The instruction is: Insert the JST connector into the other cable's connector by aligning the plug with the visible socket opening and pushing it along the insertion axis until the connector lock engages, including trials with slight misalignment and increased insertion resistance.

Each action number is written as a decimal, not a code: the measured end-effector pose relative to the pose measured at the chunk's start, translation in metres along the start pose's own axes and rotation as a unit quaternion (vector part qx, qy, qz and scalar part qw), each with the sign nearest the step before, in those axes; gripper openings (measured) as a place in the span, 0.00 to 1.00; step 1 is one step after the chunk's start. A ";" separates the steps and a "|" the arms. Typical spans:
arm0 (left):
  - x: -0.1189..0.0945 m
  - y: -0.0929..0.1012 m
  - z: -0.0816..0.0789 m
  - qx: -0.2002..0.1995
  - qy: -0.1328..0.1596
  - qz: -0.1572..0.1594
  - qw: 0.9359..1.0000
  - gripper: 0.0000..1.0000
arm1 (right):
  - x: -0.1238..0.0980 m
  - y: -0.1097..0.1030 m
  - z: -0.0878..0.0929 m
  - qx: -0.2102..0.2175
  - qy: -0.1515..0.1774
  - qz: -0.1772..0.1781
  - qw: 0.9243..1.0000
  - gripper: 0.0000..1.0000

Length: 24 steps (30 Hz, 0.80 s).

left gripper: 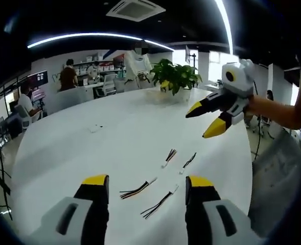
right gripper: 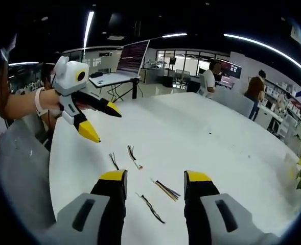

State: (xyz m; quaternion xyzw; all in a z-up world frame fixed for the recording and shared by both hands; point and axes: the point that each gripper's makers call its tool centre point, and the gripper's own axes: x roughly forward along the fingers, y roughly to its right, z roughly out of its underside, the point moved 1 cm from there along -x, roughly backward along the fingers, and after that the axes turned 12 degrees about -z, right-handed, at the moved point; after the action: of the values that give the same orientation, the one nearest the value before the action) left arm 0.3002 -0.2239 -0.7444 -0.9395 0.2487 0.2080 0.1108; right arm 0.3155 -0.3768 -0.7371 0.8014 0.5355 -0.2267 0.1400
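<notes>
Four cables (left gripper: 137, 190) lie loose on the white table (left gripper: 114, 138).

Four cables (left gripper: 138, 190) lie on table (left gripper: 114, 138).

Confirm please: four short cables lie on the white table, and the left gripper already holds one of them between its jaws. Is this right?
Not quite. In the left gripper view, the left gripper is open and holds nothing. The four cables do lie on the white table.
</notes>
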 end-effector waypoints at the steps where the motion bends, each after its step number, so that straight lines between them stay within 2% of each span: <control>1: 0.001 -0.001 0.000 0.000 0.000 0.001 1.000 0.57 | 0.002 -0.001 0.002 0.001 -0.006 -0.001 1.000 0.43; 5: 0.003 0.001 0.001 -0.001 0.001 0.011 1.000 0.56 | 0.008 0.001 0.008 0.006 -0.013 -0.012 1.000 0.42; 13: 0.013 -0.006 0.009 0.014 -0.010 0.020 1.000 0.56 | 0.018 0.008 0.020 0.006 -0.025 -0.032 0.999 0.40; 18: 0.017 -0.009 0.016 0.031 -0.016 0.028 0.999 0.56 | 0.023 0.011 0.024 -0.005 -0.032 -0.041 0.999 0.38; 20: 0.019 -0.008 0.016 0.038 -0.012 0.033 0.999 0.55 | 0.026 0.012 0.025 -0.018 -0.034 -0.051 0.998 0.37; 21: 0.020 -0.008 0.017 0.040 -0.011 0.037 0.998 0.55 | 0.028 0.011 0.026 -0.041 -0.034 -0.066 0.996 0.34; 24: 0.022 -0.006 0.016 0.049 -0.007 0.044 0.998 0.55 | 0.033 0.007 0.026 -0.038 -0.027 -0.081 0.996 0.33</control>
State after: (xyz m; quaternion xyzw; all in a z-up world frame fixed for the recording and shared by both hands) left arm 0.3153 -0.2228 -0.7676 -0.9195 0.2993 0.2065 0.1491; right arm 0.3271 -0.3656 -0.7769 0.7430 0.6030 -0.2387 0.1657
